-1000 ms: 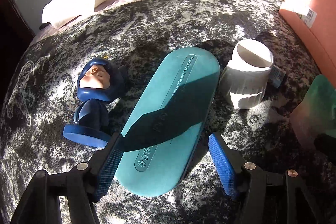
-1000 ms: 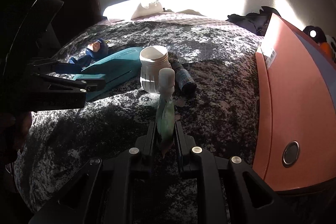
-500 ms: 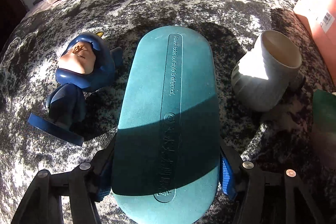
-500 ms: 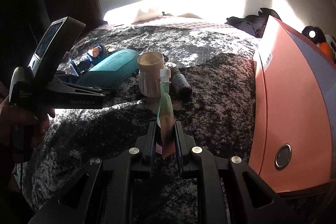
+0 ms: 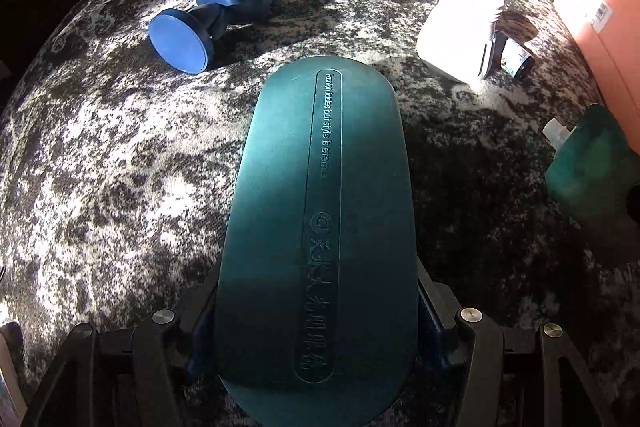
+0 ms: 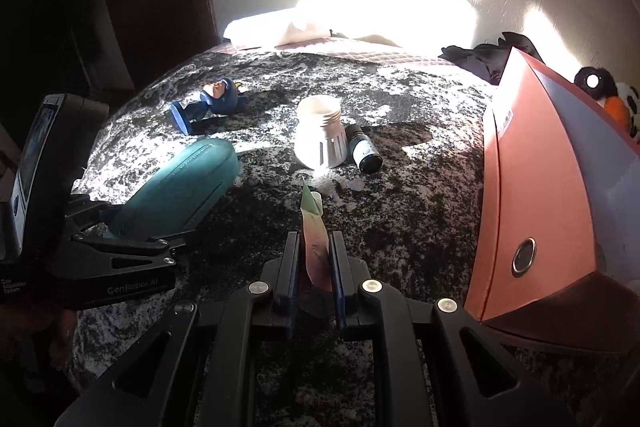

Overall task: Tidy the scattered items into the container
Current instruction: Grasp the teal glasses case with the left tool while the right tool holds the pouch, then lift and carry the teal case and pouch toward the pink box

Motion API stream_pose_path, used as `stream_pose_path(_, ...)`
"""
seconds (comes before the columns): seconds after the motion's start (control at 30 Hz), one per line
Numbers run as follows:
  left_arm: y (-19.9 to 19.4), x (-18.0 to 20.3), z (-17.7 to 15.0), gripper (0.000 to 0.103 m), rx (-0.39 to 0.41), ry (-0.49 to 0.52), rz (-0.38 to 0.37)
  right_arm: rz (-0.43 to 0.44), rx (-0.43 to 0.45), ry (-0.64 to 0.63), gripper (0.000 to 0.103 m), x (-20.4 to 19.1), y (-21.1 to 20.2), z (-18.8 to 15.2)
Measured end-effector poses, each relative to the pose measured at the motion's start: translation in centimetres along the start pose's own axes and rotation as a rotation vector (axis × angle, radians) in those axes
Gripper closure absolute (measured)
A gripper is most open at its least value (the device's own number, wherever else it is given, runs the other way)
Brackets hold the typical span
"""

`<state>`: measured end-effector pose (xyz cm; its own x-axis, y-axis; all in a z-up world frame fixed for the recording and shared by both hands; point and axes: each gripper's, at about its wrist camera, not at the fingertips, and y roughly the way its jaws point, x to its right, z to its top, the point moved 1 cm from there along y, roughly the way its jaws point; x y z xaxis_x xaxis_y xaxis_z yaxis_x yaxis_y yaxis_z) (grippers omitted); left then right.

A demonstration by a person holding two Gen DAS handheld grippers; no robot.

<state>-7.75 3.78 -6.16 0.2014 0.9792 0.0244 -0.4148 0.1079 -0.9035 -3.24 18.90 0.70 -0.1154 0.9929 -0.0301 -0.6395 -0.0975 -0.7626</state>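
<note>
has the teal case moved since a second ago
Yes. In the right wrist view the teal case, clamped in the left gripper, has come up off the blanket and nearer the camera, away from the white jar.

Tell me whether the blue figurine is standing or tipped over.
Tipped over: the blue figurine lies on its side on the blanket, round base facing the camera.

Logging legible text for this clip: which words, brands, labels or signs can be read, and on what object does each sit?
"Fashion fades but style is eternal": embossed on the teal case.
Chinese characters and a round logo below it on the case: not legible to me.
"GenRobot.AI": on the left gripper body.
Small print on that body's left edge: too small.
Barcode sticker on the box: too small.
Label on the dark bottle: blurred.
</note>
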Motion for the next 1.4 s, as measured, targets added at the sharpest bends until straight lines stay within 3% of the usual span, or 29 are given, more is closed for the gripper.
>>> stream_pose_path(0.2,-3.3,-0.8,-2.4,0.037,0.040,-0.041,-0.010,0.029,0.035,0.020,0.091,-0.2,-3.1,-1.7)
stream_pose_path(0.3,-4.9,-0.9,-2.8,0.037,0.062,-0.042,-0.006,0.037,0.048,0.018,0.101,-0.4,-4.4,-2.4)
stream_pose_path(0.43,-5.7,-1.1,-3.6,0.037,0.058,-0.048,-0.008,0.047,0.059,0.011,0.103,-0.7,-5.8,-3.1)
stream_pose_path(0.6,-4.9,-1.2,-5.0,0.037,0.036,-0.052,-0.007,0.104,-0.008,0.052,0.102,-0.3,-4.7,-4.5)
stream_pose_path(0.7,-4.0,-1.0,-5.8,0.037,0.007,-0.046,-0.003,0.124,-0.048,0.101,0.084,0.4,-3.7,-5.3)
stream_pose_path(0.73,-3.6,-0.9,-6.0,0.037,-0.002,-0.040,-0.001,0.139,-0.080,0.109,0.064,0.5,-3.0,-5.7)
stream_pose_path(0.77,-3.3,-0.8,-6.2,0.037,-0.011,-0.036,0.001,0.155,-0.112,0.116,0.056,0.7,-2.3,-6.2)
stream_pose_path(0.83,-2.6,-0.8,-6.6,0.037,-0.027,-0.032,0.004,0.143,-0.134,0.108,0.048,0.5,-1.7,-6.8)
stream_pose_path(1.2,-1.9,-0.5,-6.9,0.037,-0.032,-0.013,0.012,0.169,-0.187,-0.002,0.062,-1.1,-1.4,-8.3)
stream_pose_path(1.33,-1.9,-0.4,-6.9,0.037,-0.031,-0.012,0.013,0.178,-0.206,-0.042,0.074,-1.7,-1.4,-8.8)
stream_pose_path(1.4,-1.9,-0.5,-6.9,0.037,-0.031,-0.015,0.012,0.107,-0.205,-0.079,0.078,-2.4,-0.5,-9.4)
